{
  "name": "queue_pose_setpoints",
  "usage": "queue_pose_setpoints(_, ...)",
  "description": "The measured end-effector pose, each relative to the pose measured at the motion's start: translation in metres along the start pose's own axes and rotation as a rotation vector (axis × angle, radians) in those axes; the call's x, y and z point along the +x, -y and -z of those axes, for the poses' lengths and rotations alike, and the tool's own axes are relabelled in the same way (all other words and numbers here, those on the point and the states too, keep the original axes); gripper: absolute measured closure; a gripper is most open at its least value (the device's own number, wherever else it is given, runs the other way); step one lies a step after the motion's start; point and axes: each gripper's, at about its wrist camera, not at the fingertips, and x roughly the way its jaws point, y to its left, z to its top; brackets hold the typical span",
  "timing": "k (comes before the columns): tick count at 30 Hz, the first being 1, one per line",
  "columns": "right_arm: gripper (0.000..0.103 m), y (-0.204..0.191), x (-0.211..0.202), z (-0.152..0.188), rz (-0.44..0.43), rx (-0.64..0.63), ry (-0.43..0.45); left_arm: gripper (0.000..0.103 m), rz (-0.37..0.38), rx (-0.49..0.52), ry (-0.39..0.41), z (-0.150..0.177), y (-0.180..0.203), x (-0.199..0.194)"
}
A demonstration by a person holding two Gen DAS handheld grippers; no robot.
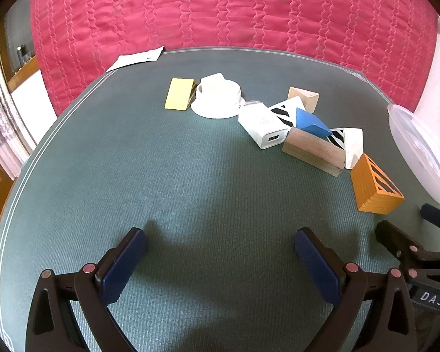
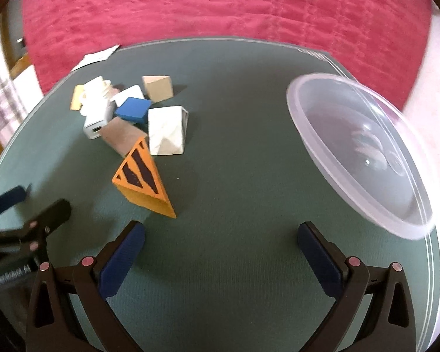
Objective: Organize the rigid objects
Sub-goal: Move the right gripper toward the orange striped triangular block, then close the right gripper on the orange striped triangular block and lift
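I have both grippers, left (image 1: pixel 220 252) and right (image 2: pixel 221 246), empty with jaws apart over the mat (image 1: pixel 161 176). The blocks (image 1: pixel 314 149) lie heaped, touching, left of the bowl (image 2: pixel 366 158). Risk: lifting the wedge (image 2: pixel 140 179) could topple its neighbours.

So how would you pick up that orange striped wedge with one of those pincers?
Probably with the right hand-held gripper, open and nearest it. The orange wedge lies with its striped triangular face up, standing free of the pile. I would come from above and close on its two long plain sides near the wide end, since the tip looks too narrow to hold.
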Motion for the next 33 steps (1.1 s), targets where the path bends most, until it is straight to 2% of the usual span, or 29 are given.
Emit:
queue_pose_setpoints(5, 0.0, 0.0, -0.003, 0.006, -0.035, -0.063, -0.016, 0.0, 0.007, 0.007, 0.001, 0.001, -0.002, 0.001)
queue_pose_setpoints(12, 0.0, -0.003, -0.004, 0.004, -0.039, -0.067, -0.012, 0.0, 0.014, 0.016, 0.0, 0.001, -0.001, -0.001)
queue_pose_setpoints(15, 0.002, -0.005, -0.007, 0.003, -0.104, -0.069, -0.005, 0.0, 0.025, 0.012, 0.001, 0.0, -0.002, -0.001)
queue_pose_setpoints(17, 0.013, -0.012, -0.009, -0.001, -0.147, -0.082, -0.003, 0.0, 0.03, 0.004, 0.002, 0.0, -0.004, -0.001)
queue_pose_setpoints(19, 0.019, -0.017, -0.008, -0.005, -0.164, -0.103, -0.005, 0.0, 0.036, -0.008, 0.005, -0.001, -0.006, -0.002)
queue_pose_setpoints(23, 0.031, -0.026, -0.001, -0.015, -0.164, -0.137, -0.002, 0.0, -0.027, -0.086, 0.008, -0.001, -0.017, -0.003)
queue_pose_setpoints(26, 0.038, -0.031, 0.002, -0.021, -0.192, -0.139, 0.005, 0.0, -0.044, -0.149, 0.018, -0.001, -0.027, -0.004)
queue_pose_setpoints(30, 0.046, -0.037, 0.004, -0.024, -0.194, -0.153, 0.02, 0.0, -0.051, -0.148, 0.017, -0.002, -0.027, -0.003)
queue_pose_setpoints(33, 0.058, -0.041, 0.004, -0.022, -0.17, -0.172, 0.038, 0.0, -0.05, -0.146, 0.016, -0.002, -0.028, -0.002)
